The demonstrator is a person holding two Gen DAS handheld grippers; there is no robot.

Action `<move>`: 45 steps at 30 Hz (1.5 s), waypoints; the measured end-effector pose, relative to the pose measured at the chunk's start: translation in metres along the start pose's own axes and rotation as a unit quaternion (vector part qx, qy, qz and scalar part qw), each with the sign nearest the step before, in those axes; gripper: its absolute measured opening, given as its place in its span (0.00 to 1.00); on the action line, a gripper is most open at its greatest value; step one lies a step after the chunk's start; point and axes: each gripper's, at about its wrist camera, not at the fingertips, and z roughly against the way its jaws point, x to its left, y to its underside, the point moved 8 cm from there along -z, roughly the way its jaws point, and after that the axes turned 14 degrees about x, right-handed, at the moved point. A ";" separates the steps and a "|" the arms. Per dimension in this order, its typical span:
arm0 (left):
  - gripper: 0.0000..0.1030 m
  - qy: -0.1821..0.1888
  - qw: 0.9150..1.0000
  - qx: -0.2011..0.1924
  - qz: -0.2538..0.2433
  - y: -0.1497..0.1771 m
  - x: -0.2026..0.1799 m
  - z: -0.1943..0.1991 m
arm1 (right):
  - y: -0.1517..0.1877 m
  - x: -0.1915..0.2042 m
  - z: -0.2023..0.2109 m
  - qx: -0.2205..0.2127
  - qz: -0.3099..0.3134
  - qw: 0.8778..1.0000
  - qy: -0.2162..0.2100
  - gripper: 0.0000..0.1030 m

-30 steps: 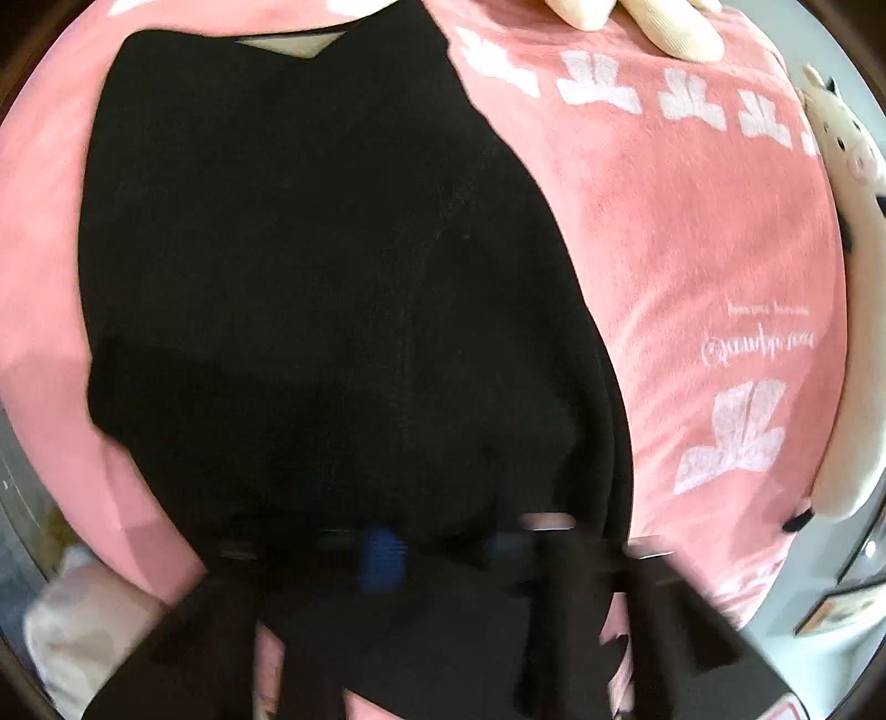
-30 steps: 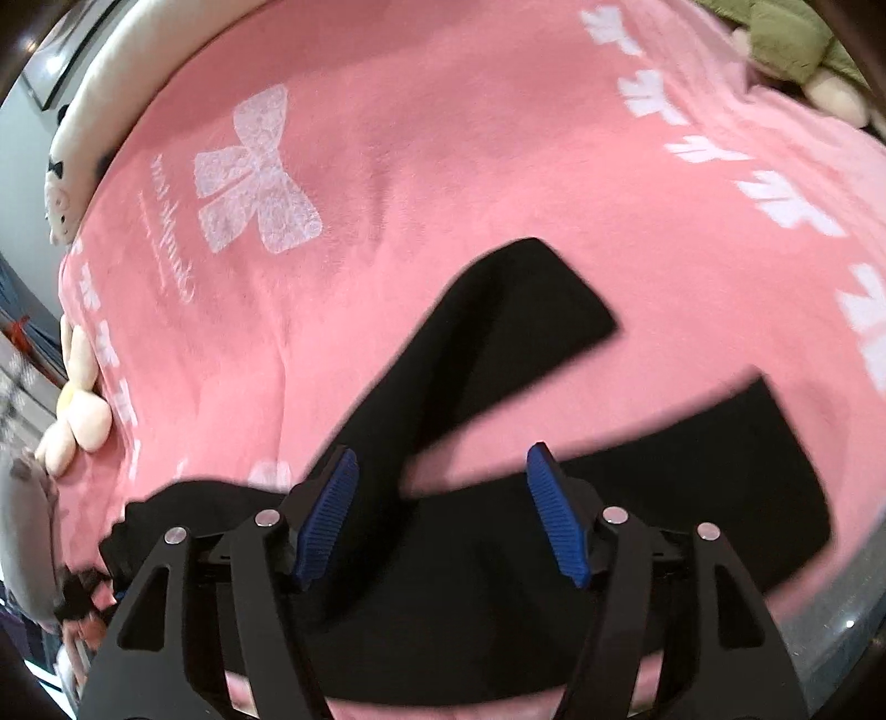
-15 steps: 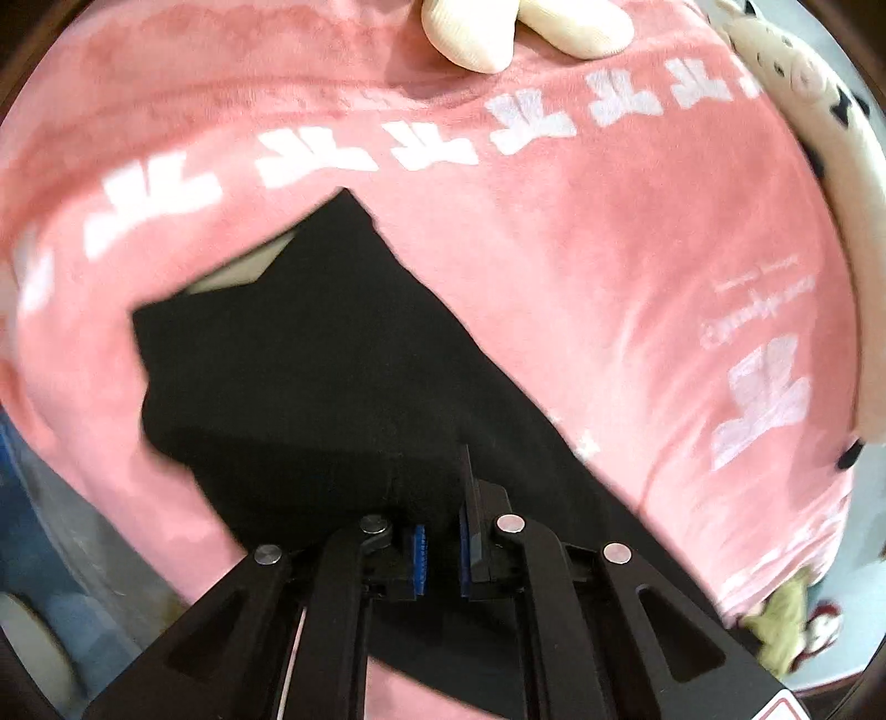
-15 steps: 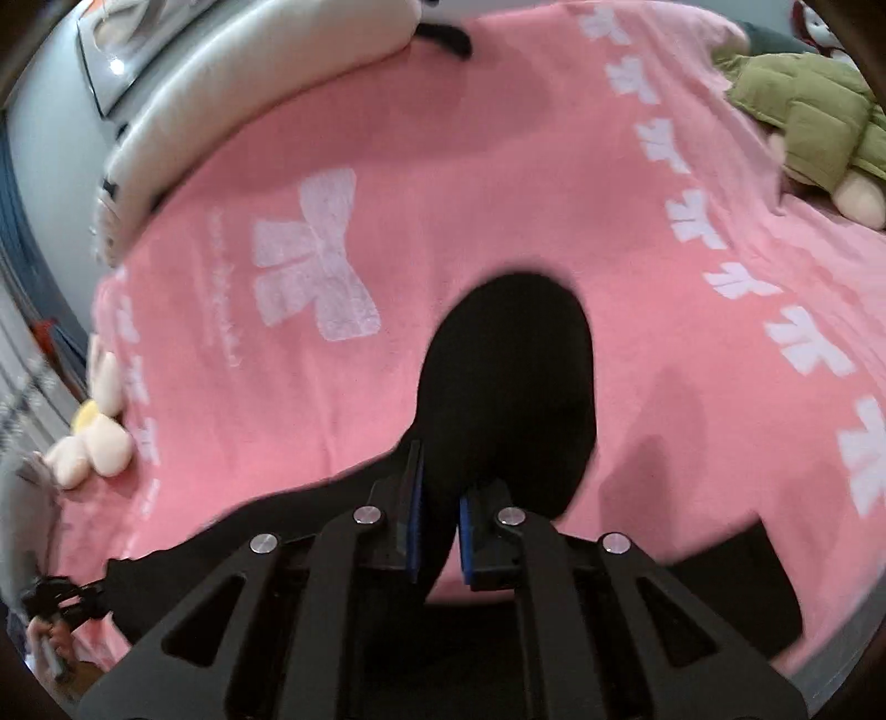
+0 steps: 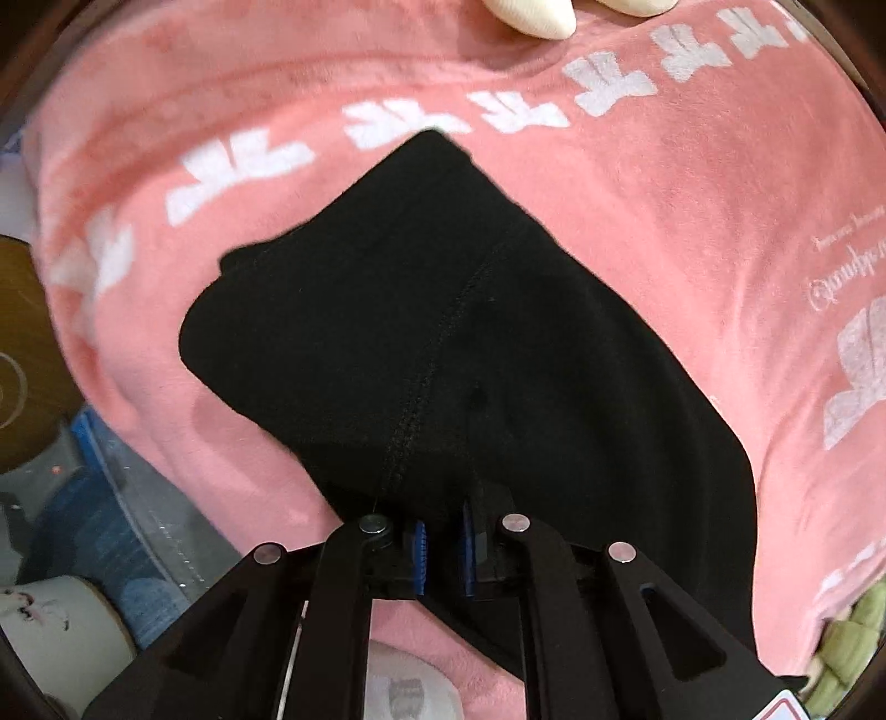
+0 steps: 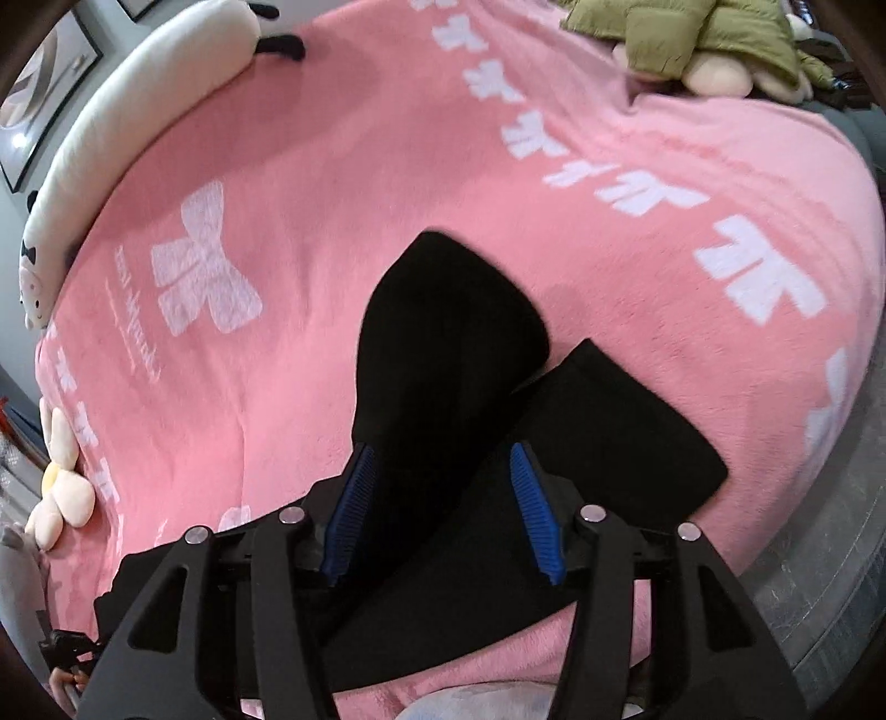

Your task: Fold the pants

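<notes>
Overhead, soft black pants [image 5: 454, 343] with stitched seam drape over fuzzy pink blanket [image 5: 692, 183].

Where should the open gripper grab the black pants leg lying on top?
Probably at the upper leg's far cuff, coming down from above with one of the fingers on each side of its edge. That end lies flat and free on the pink blanket, clear of the lower leg.

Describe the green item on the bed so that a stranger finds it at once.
Start from the big pink blanket with white bows. Follow the row of small bows to its far corner. There lies a crumpled olive-green puffy jacket, the only green, quilted thing; the soft toys near it are cream.
</notes>
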 end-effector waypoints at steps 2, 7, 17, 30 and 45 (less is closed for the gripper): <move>0.09 -0.028 0.999 -0.020 -0.014 0.003 -0.013 0.008 | 0.006 0.001 0.002 -0.003 0.004 1.000 0.006 0.52; 0.16 -0.061 0.996 -0.051 -0.046 0.016 -0.038 0.021 | 0.016 0.009 0.002 0.004 0.026 1.000 0.004 0.52; 0.29 -0.027 0.998 -0.042 -0.049 0.032 -0.003 0.024 | 0.016 -0.039 0.012 0.018 0.061 0.995 0.081 0.54; 0.47 0.041 0.995 -0.026 -0.083 0.041 -0.006 0.019 | -0.083 -0.007 -0.008 -0.018 0.086 0.993 0.083 0.88; 0.56 0.036 0.988 -0.024 -0.147 0.052 -0.066 0.003 | -0.098 0.040 0.039 0.024 0.186 0.982 -0.035 0.05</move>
